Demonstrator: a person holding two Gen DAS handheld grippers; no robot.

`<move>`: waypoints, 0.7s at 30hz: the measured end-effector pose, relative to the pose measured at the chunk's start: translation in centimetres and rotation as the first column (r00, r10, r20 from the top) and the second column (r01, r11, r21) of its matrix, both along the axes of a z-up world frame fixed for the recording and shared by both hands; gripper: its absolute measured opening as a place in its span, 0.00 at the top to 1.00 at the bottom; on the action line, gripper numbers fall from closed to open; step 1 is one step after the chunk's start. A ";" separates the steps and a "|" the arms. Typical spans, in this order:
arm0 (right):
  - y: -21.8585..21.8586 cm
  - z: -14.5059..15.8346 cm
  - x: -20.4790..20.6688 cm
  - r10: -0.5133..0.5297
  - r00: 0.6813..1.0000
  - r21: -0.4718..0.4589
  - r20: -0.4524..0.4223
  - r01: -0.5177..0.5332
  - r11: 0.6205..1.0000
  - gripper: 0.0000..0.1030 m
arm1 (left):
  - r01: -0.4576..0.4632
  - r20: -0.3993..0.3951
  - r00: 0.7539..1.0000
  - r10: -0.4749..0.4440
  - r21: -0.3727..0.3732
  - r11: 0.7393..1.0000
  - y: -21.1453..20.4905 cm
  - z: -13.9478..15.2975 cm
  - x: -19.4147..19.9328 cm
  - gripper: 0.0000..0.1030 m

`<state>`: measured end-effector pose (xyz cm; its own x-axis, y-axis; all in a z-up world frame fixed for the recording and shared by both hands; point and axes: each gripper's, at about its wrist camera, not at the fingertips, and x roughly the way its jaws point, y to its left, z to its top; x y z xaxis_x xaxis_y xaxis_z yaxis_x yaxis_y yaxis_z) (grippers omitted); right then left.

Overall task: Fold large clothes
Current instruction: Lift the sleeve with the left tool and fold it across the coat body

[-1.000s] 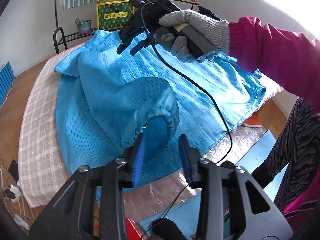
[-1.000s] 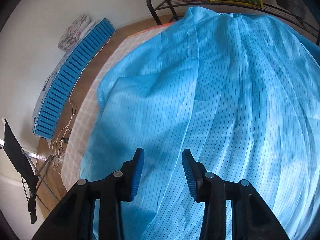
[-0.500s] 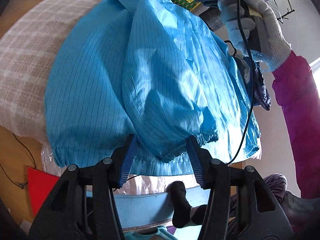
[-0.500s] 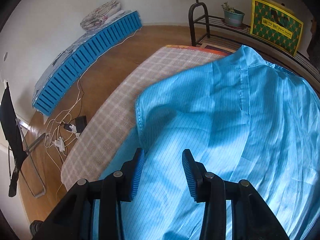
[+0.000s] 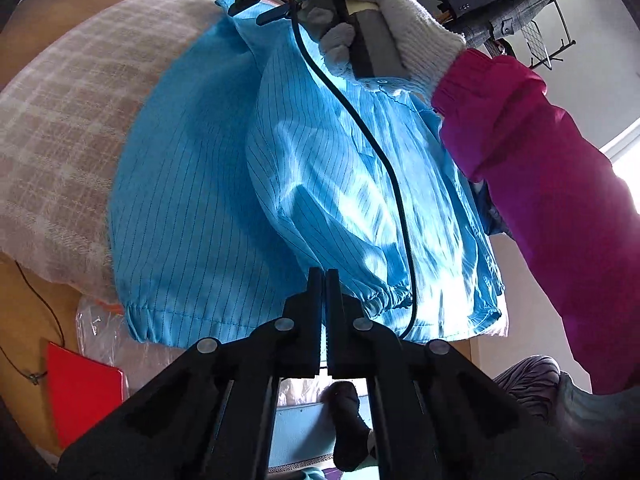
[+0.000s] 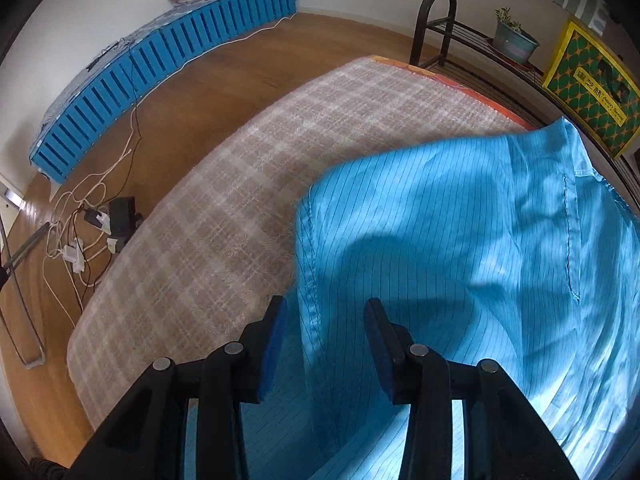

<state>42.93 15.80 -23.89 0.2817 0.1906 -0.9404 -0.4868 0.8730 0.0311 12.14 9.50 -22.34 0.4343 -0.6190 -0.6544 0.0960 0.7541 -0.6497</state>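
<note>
Left gripper (image 5: 324,276) points obliquely down at the near edge of the blue jacket (image 5: 224,184). The person's right hand (image 5: 384,28), in a grey knit glove with a magenta sleeve (image 5: 532,184) behind it, carries the right gripper (image 6: 324,320) above the far part of the jacket; a black cable (image 5: 384,160) runs from that gripper down across the cloth. In the right wrist view this gripper points steeply down at the jacket's folded side edge.

The jacket, blue with thin dark stripes, lies spread on a checked beige blanket (image 6: 224,216) that covers a low padded surface. One sleeve is folded over the body, and its gathered cuff (image 5: 380,292) lies near the hem. The room has a wooden floor (image 6: 208,92); a blue slatted panel (image 6: 160,64) runs along the wall, with white cords and plugs (image 6: 84,236) on the floor beside it. A black metal rack (image 6: 472,52) holds a potted plant (image 6: 512,40) and a yellow-green box (image 6: 592,88). Clothes hang on a stand (image 5: 500,4) behind the gloved hand.

Left gripper: fingers pressed together, their tips at the sleeve just beside the cuff; whether any cloth is pinched between them cannot be told. Right gripper: fingers part-way apart, straddling the jacket's side edge from above, pads clear of the cloth, nothing grasped.
</note>
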 end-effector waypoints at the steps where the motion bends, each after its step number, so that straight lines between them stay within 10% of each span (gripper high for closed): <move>1: 0.4 -0.5 0.2 0.007 1.000 -0.025 0.003 -0.007 1.000 0.60 | -0.001 0.000 1.000 0.001 -0.005 1.000 0.0 0.0 0.0 1.00; 5: 1.4 -1.5 0.9 0.018 0.999 -0.104 0.026 -0.015 0.994 0.98 | 0.007 0.026 1.000 -0.007 0.025 1.000 -0.2 0.6 -0.5 1.00; 21: 2.8 1.9 3.4 -0.085 0.995 0.166 0.043 0.076 0.983 0.96 | -0.141 -0.024 0.988 0.149 0.203 0.969 6.7 -1.0 -2.8 1.00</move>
